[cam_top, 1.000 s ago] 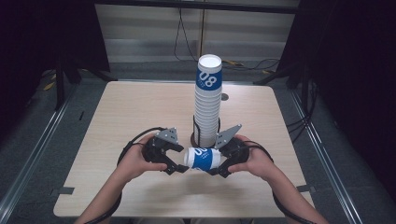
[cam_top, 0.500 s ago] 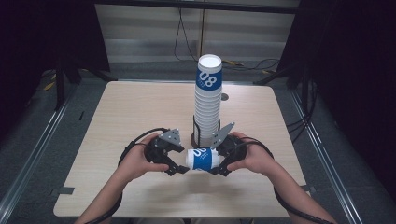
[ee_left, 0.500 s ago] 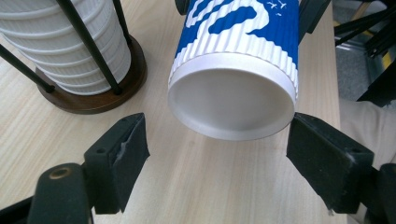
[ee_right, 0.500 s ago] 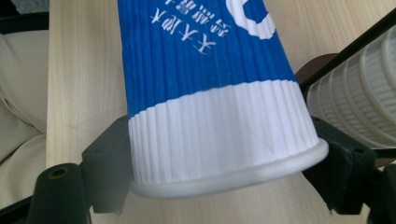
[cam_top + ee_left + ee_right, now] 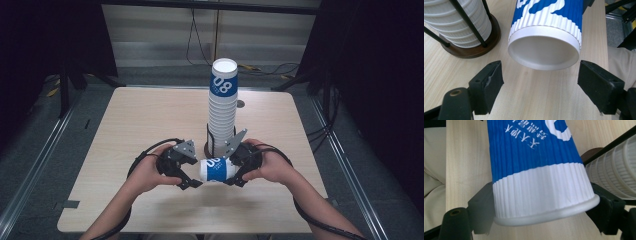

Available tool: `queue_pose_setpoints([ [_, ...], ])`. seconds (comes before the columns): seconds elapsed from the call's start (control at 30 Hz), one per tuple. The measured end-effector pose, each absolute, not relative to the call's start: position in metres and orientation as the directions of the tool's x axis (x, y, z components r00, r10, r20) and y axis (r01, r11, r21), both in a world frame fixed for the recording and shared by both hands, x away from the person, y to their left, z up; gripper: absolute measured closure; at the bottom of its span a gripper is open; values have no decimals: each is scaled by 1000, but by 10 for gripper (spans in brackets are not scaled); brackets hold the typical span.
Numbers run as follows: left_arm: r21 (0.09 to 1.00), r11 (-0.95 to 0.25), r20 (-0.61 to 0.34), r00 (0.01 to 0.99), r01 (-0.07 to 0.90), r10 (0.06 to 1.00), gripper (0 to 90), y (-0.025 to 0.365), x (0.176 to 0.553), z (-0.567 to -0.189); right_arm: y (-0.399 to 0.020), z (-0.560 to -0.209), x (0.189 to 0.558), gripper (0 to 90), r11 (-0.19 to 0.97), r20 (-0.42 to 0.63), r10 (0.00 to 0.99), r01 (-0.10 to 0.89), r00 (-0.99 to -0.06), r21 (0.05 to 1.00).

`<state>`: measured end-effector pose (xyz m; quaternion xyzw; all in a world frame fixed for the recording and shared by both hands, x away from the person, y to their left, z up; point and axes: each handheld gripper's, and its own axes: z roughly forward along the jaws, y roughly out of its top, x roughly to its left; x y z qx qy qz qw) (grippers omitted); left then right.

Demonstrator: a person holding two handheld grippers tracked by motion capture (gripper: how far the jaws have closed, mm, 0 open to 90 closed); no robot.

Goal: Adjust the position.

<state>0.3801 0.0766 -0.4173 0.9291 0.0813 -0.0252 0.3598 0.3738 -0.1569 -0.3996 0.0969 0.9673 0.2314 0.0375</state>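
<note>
With the right gripper (image 5: 234,181) clamping the blue-and-white ribbed paper cup (image 5: 216,170) beside the white cup stack (image 5: 222,112), centre the spread left gripper (image 5: 192,184) on its base; then squeeze gently.

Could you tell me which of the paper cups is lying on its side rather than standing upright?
The single cup held level by the right gripper; the others stand nested in the stack.

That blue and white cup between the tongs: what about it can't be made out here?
- Cup mouth: right gripper view, hidden behind the cup's own wall.
- Printing on the cup: left gripper view, cut off by the top edge.
- Right tongs pads: right gripper view, covered by the cup's rim.
- Stack of cups count: high view, ridges too small.
</note>
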Motion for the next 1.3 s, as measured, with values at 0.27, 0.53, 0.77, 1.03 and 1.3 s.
queue_pose_setpoints([
  [0.27,657,-736,-101,987,163,129,199,75,380,-417,-157,-397,373,185,891,-18,221,195,-975,411],
  [0.53,649,-747,-95,989,145,110,195,69,378,-417,-152,-395,373,185,907,-26,198,173,-980,383],
  [0.77,648,-750,-84,991,133,103,194,65,378,-414,-148,-396,374,185,914,-30,182,158,-983,374],
  [1.03,651,-747,-80,991,134,107,198,60,377,-416,-143,-397,373,184,916,-28,167,145,-986,373],
  [1.3,652,-749,-75,994,114,85,236,59,376,-416,-140,-395,373,183,912,-21,156,135,-988,388],
])
